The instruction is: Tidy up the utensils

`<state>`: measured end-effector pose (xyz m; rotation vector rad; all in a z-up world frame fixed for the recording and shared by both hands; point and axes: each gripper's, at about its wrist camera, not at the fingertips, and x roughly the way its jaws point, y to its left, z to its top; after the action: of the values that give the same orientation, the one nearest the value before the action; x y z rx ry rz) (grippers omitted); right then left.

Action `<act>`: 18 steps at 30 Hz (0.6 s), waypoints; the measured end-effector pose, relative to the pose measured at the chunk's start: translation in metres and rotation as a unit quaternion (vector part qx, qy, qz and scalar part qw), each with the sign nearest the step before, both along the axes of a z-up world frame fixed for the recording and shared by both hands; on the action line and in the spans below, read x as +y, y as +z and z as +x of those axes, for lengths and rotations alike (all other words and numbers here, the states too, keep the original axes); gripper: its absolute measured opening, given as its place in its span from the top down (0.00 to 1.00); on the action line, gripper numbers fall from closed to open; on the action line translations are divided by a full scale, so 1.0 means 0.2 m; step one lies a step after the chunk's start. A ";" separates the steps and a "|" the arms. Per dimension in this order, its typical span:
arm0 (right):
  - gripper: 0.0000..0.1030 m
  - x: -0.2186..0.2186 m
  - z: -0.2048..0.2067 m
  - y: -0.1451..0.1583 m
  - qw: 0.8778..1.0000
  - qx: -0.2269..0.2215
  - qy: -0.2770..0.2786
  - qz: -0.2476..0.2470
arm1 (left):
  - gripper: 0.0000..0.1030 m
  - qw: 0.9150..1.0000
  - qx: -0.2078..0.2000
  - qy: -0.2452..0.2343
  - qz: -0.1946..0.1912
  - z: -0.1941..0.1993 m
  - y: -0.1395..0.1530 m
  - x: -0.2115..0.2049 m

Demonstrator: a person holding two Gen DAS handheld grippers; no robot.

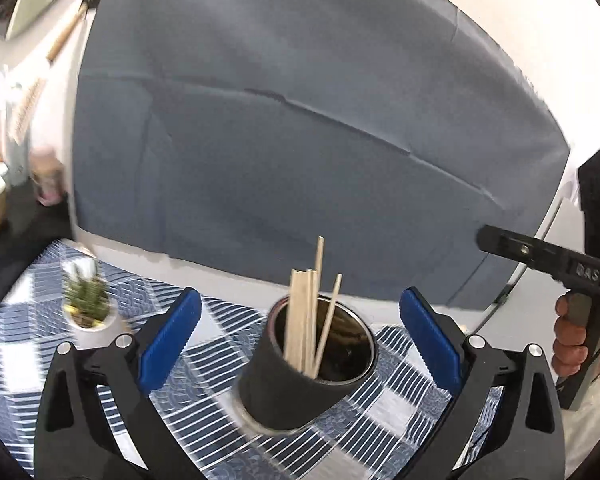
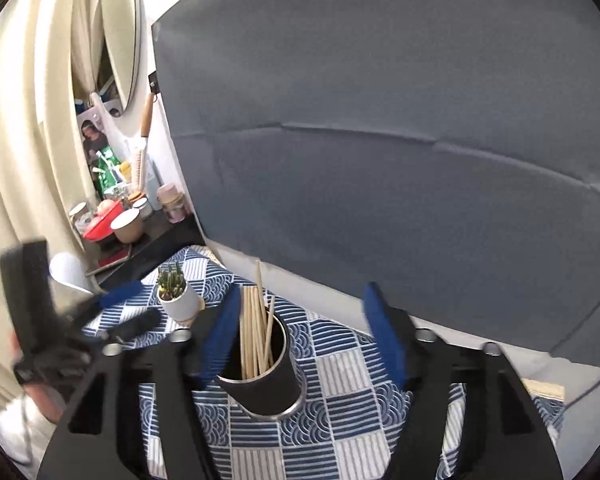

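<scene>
Blue-and-white patterned cloth [image 1: 188, 396] is covering the table, and things are sitting on it as follows, from the left. One small cactus in a white pot [image 1: 89, 312] is standing toward the far left corner of the cloth, well apart from any fingers. Next, the left gripper [image 1: 298, 338] is hovering with its blue pads [image 1: 168, 338] spread wide and nothing between them. One dark cup with a metal rim [image 1: 304, 376] is standing on the cloth in the gap between those pads, touching neither. A bundle of wooden chopsticks [image 1: 306, 312] is standing in the cup, roughly seven or eight sticks, though the exact count is hard to tell where they overlap. Their long axis is running nearly upright, one stick is reaching higher than the rest, and another is leaning off to the right.

Further right, the right gripper [image 2: 306, 338] is also standing open and empty; its left pad is blurred and lying just beside the cup's rim, so the cup sits off-centre toward that side.

Judging by this, the left gripper is the better centred on the cup, and any closing move would be meeting the cup's wall straight ahead of the fingers. The chopsticks already appear stowed, with no loose ones visible on the cloth.
</scene>
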<state>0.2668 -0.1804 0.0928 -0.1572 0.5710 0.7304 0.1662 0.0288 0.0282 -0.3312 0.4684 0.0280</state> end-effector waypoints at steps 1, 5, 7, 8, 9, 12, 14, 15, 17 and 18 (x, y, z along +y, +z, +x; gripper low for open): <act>0.11 -0.02 -0.03 0.01 1.000 -0.008 -0.011 -0.005 | 0.06 1.000 0.005 -0.005 0.012 -0.02 0.04 -0.01; 0.12 -0.06 -0.14 -0.01 0.998 -0.029 -0.041 -0.034 | 0.06 0.997 0.025 -0.012 0.072 -0.11 0.14 -0.07; 0.12 -0.07 -0.18 -0.03 0.996 -0.035 -0.061 -0.046 | 0.06 0.995 0.037 0.005 0.098 -0.15 0.15 -0.11; 0.12 -0.07 -0.20 -0.03 0.996 -0.035 -0.069 -0.047 | 0.06 0.993 0.041 0.005 0.107 -0.17 0.14 -0.12; 0.12 -0.08 -0.23 -0.05 0.995 -0.033 -0.084 -0.046 | 0.06 0.992 0.046 0.000 0.115 -0.20 0.14 -0.15; 0.11 -0.12 -0.30 -0.07 0.992 -0.022 -0.119 -0.039 | 0.06 0.990 0.059 -0.012 0.128 -0.26 0.12 -0.18; 0.11 -0.14 -0.38 -0.08 0.987 -0.010 -0.153 -0.049 | 0.06 0.989 0.074 -0.028 0.125 -0.30 0.11 -0.19; 0.10 -0.17 -0.43 -0.08 0.985 -0.010 -0.167 -0.049 | 0.06 0.989 0.080 -0.039 0.119 -0.34 0.10 -0.19; 0.10 -0.22 -0.55 -0.09 0.979 -0.005 -0.199 -0.049 | 0.06 0.988 0.079 -0.055 0.123 -0.39 0.11 -0.19; 0.09 -0.25 -0.60 -0.11 0.976 -0.003 -0.211 -0.050 | 0.06 0.987 0.079 -0.057 0.129 -0.42 0.11 -0.19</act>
<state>0.1458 -0.2303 0.0717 -0.1248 0.6109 0.2886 0.0815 -0.0095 0.0500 -0.0468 0.6333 0.0046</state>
